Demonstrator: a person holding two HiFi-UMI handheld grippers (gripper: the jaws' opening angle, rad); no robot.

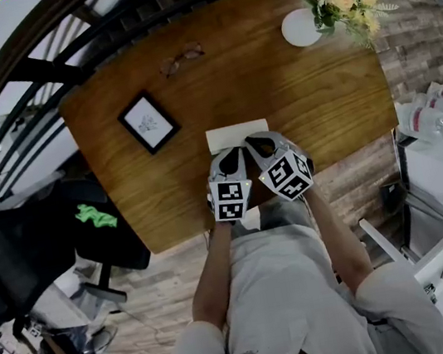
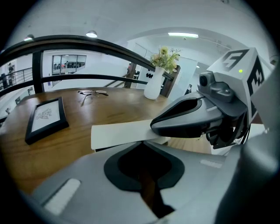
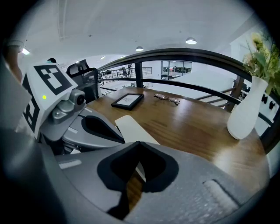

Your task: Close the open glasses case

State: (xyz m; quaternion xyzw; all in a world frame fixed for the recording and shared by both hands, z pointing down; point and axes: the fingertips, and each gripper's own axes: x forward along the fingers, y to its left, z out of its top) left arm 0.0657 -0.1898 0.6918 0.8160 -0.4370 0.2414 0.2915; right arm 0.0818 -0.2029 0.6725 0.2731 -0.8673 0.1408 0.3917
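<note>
Both claws come in empty: the left gripper (image 2: 142, 143) has its jaws drawn together on nothing, and the right gripper (image 3: 139, 144) is just beside it, jaws likewise together and bare. Their tips sit at the near long edge of the case (image 1: 237, 135), with the right one reaching over the case's right end. The white case lies flat at the near side of the table (image 1: 323, 104), directly in front of the person. From here it shows as a low pale slab, and how far its lid stands open cannot be told. It looks light, stiff and smooth-skinned, so it would probably skate on the polished wood under a sideways push. The safer hold seems to be one claw steadying an end while the other presses straight down on the lid's free edge, away from the hinge. A frame (image 1: 148, 122), glasses (image 1: 181, 57) and a vase (image 1: 300, 28) lie well apart, farther back.
</note>
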